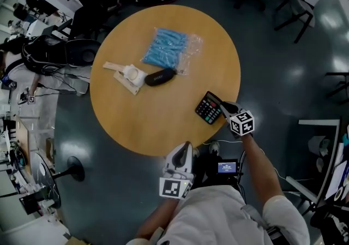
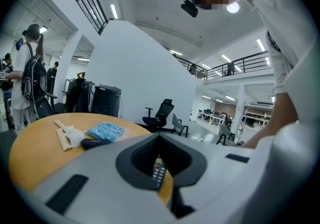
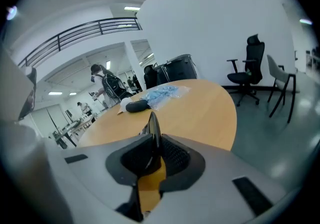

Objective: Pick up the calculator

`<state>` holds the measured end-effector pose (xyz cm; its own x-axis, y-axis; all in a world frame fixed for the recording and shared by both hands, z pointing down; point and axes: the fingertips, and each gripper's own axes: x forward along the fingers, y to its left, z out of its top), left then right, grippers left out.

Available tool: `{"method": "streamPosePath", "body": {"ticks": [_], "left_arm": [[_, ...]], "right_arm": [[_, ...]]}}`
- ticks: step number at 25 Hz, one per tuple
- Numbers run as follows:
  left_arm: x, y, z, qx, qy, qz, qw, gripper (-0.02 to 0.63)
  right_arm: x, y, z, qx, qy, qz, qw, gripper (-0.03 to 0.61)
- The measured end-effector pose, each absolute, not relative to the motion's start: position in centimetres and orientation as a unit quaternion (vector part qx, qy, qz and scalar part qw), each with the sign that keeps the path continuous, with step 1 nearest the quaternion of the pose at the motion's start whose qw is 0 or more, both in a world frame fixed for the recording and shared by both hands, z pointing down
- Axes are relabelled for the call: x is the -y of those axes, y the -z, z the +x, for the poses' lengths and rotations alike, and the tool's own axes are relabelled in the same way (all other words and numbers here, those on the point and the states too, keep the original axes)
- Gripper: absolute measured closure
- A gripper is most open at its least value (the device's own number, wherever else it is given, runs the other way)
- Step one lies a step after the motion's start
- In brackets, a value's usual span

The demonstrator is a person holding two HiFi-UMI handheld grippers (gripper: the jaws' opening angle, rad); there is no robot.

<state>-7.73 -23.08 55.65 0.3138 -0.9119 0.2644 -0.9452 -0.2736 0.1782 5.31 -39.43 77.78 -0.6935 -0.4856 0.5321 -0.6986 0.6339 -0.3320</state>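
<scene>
The black calculator [image 1: 209, 107] lies near the right edge of the round wooden table [image 1: 158, 124], its coloured keys facing up. My right gripper [image 1: 223, 108] is at its right end, shut on it. Seen from the right gripper view, the calculator [image 3: 152, 127] stands edge-on between the two jaws of that gripper [image 3: 152, 149], which press on both its faces. My left gripper [image 1: 187, 147] hangs at the table's near edge with its tips together and nothing in them. Through the left gripper view's jaw cavity, the calculator [image 2: 159, 173] shows a little way ahead of the left gripper [image 2: 160, 140].
On the table's far half lie a clear bag of blue packets [image 1: 168, 47], a black oval case [image 1: 160, 77] and a white lump on wooden sticks [image 1: 130, 75]. Office chairs [image 1: 297, 9] stand on the floor beyond. A person with a backpack [image 2: 30, 76] stands at the left.
</scene>
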Motion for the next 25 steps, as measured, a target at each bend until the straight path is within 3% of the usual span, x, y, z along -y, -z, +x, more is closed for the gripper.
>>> {"method": "streamPosePath", "body": {"ticks": [6,10,16,25], "left_arm": [[22.0,-54.7,-8.5,0.586,-0.037,0.797,0.138,0.607],[21.0,-52.5,-9.1,0.586,-0.022,0.801,0.119,0.607],[20.2,-51.5,-9.3,0.578,-0.007,0.809,0.106,0.607],[19.8,-50.9,-9.4,0.565,0.000,0.818,0.105,0.607]], "right_arm": [[36.0,-70.9,5.5,0.868,-0.114,0.404,0.265,0.525],[31.6,-64.3,6.4,0.866,-0.067,0.428,0.248,0.525],[24.8,-58.7,6.2,0.881,-0.070,0.420,0.208,0.526],[20.6,-57.7,5.1,0.879,-0.074,0.422,0.207,0.526]]}}
